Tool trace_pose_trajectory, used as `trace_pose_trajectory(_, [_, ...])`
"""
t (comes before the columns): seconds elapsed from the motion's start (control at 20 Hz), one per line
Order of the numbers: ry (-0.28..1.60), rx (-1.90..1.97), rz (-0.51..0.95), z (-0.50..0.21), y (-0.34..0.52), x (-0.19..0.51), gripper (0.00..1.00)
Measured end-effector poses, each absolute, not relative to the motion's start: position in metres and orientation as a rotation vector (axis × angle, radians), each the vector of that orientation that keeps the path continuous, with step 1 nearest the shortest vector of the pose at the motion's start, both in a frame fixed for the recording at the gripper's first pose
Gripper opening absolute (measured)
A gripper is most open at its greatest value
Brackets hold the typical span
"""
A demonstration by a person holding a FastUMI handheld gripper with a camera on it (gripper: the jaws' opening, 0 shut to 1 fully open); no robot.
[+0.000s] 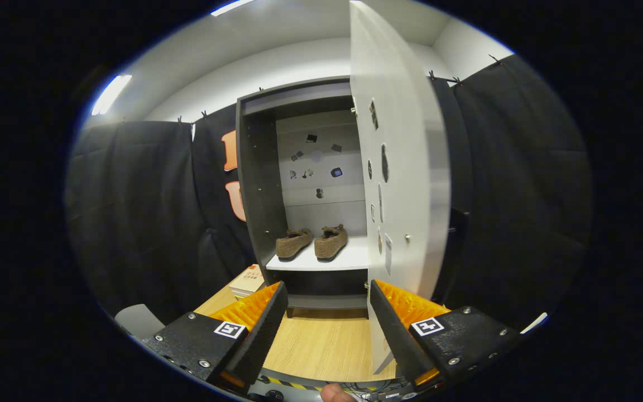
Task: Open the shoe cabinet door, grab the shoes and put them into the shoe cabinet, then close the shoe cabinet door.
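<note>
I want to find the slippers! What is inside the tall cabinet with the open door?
Two brown fuzzy slippers sit side by side on the white shelf inside the dark grey cabinet. The open white door hides the cabinet's right side. The claw is open, holding nothing.

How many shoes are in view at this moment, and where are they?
2. The left shoe and the right shoe sit side by side on the cabinet's white shelf, beyond the open tool; the open door may hide others.
</note>
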State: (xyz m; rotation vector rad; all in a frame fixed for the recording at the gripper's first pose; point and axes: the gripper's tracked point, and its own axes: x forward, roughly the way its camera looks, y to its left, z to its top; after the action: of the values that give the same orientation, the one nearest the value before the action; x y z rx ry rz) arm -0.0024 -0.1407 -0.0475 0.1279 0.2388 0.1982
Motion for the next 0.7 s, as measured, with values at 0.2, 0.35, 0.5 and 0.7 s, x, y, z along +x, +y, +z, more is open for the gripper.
trace_pose_trajectory(0.2, [0.239,0.228,0.335,-0.04,-0.157,-0.028,0.91])
trace_pose_trajectory(0.35, [0.219,0.264,0.338,-0.035,-0.191,-0.027,0.91])
trace_pose_trajectory(0.5, [0.192,0.282,0.309,-0.035,-0.216,-0.016,0.92])
trace_pose_trajectory(0.7, [0.224,0.283,0.326,-0.046,-0.235,-0.006,0.94])
